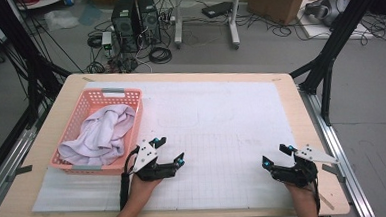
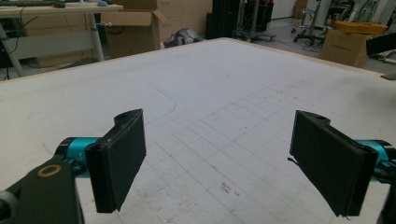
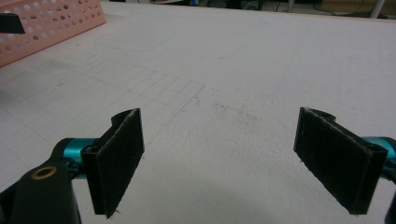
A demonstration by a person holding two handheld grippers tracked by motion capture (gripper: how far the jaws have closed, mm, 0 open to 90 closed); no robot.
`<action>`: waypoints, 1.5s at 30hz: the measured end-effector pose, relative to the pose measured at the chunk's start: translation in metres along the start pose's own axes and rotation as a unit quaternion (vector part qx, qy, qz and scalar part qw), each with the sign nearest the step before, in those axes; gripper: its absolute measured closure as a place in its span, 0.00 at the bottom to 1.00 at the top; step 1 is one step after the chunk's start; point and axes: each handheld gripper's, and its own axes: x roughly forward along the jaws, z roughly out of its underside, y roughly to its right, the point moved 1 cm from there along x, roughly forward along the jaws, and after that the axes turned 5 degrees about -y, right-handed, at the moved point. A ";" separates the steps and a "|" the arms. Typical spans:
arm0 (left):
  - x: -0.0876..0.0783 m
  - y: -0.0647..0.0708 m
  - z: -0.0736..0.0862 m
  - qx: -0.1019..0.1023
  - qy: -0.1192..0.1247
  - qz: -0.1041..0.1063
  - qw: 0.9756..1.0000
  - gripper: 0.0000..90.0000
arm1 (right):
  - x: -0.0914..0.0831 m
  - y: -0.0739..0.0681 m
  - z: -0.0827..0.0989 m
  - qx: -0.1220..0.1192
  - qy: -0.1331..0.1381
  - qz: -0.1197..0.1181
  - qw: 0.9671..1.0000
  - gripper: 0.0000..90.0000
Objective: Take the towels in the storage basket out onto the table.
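Wide open on the left gripper, with nothing between the jaws, and the same on the right gripper: fully spread and empty, above bare mat. Held low near the front edge of the table, the left one just beside the near right corner of the basket, the right one well apart on the other side. Lying crumpled inside the basket, the cloth, heaped toward the left and near walls and partly rising above the rim. Probably about to reach for that cloth, so some risks to think of. Easy to knock the basket wall with the left jaws when going in from so close at the side, and so to push the light basket along the mat or toward the left table edge. Easy also to pinch only one thin fold, and then to lose the cloth halfway up, or to drag it over the rim and tip the basket with it. Possible to catch a jaw tip in the holes of the wall if coming down too near the plastic. Hard to help quickly with the right gripper from so far away. Safer to rise first, to come down from above on the high middle of the heap, and to close only with a thick bunch of fabric between the pads.
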 end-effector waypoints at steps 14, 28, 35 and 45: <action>-0.004 -0.002 0.000 -0.004 0.002 0.009 1.000 0.21 | -0.004 0.001 -0.001 0.020 0.018 -0.009 1.000 0.16; -0.024 0.005 -0.024 -0.004 0.036 0.038 0.999 0.21 | 0.001 0.001 -0.001 0.001 0.025 -0.009 1.000 0.16; -0.038 0.001 -0.053 -0.044 0.032 0.052 0.997 0.19 | -0.002 0.001 -0.001 0.001 0.028 -0.003 1.000 0.16; -0.064 -0.044 -0.093 -0.049 0.042 0.020 0.998 0.19 | 0.002 0.000 -0.001 0.018 0.014 -0.007 1.000 0.16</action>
